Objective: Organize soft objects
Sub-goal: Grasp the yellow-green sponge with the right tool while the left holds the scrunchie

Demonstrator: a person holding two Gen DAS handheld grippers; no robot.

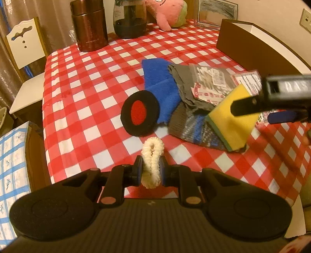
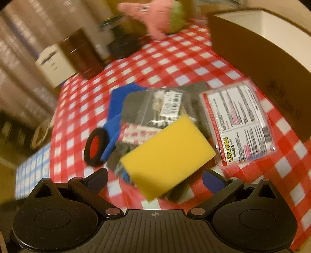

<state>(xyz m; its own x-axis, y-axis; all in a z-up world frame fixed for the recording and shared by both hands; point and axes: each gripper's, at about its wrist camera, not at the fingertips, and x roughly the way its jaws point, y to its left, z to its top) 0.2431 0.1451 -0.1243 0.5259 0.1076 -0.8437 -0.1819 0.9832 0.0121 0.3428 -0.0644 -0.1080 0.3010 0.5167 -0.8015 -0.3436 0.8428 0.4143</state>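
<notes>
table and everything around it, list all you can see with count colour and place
scrunchie: 1, cream, pinched in the left gripper
sponge: 1, yellow with green base, on the pile, between the open right jaws
round pad: 1, black with red centre, left of the pile
fluffy cloth: 1, blue, under the grey cloth
grey cloth: 1, grey, mid-pile
striped cloth: 1, grey and blue, front of the pile
plastic packets: 2, clear with red print, right of the pile
plush toy: 1, pink and green, far edge
canister: 1, brown, far left
jar: 1, clear and dark, beside the canister
cardboard box: 1, brown, far right
tablecloth: 1, red and white check
chair: 1, white, left
left gripper: 1, black, shut
right gripper: 1, black, open
</notes>
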